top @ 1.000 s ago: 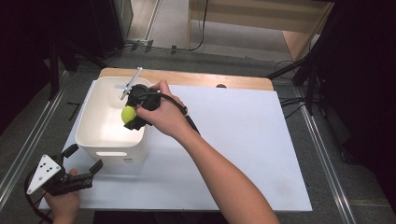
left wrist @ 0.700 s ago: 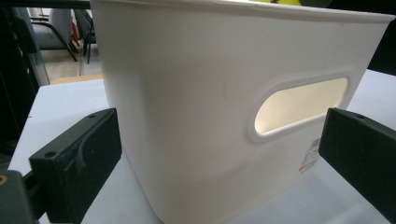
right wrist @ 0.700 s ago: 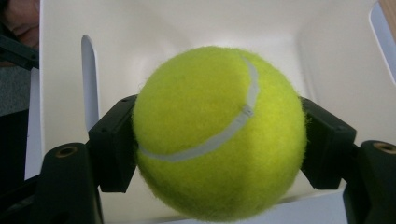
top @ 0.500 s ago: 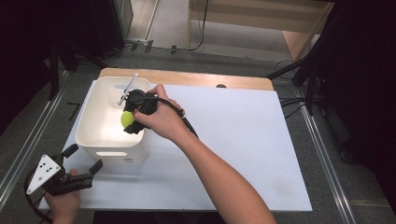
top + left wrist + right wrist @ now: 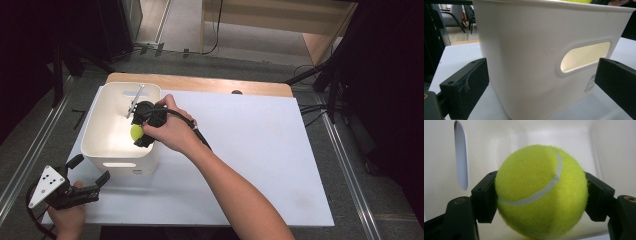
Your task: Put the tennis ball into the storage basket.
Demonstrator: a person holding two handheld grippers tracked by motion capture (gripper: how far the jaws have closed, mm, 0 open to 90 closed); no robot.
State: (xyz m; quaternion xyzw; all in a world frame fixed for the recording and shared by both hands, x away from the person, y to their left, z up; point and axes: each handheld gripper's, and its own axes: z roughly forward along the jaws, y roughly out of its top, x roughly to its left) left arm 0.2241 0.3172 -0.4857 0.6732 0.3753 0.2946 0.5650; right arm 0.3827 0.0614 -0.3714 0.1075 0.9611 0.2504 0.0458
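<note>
Right gripper [image 5: 139, 134] lower in bin [image 5: 102, 150]; jaws clamp tennis ball [image 5: 541, 192].

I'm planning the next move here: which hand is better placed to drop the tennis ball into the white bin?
Right. The right hand-held gripper is shut on the tennis ball and sits inside the white bin. The left hand-held gripper stands open outside the bin's near wall, holding nothing.

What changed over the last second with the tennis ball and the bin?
The right tool carried the tennis ball a little toward the near side of the white bin, down inside it; its jaws remain clamped on the ball. Nothing was let go. The bin and the left tool, open at the table's near left corner, stayed put.
</note>
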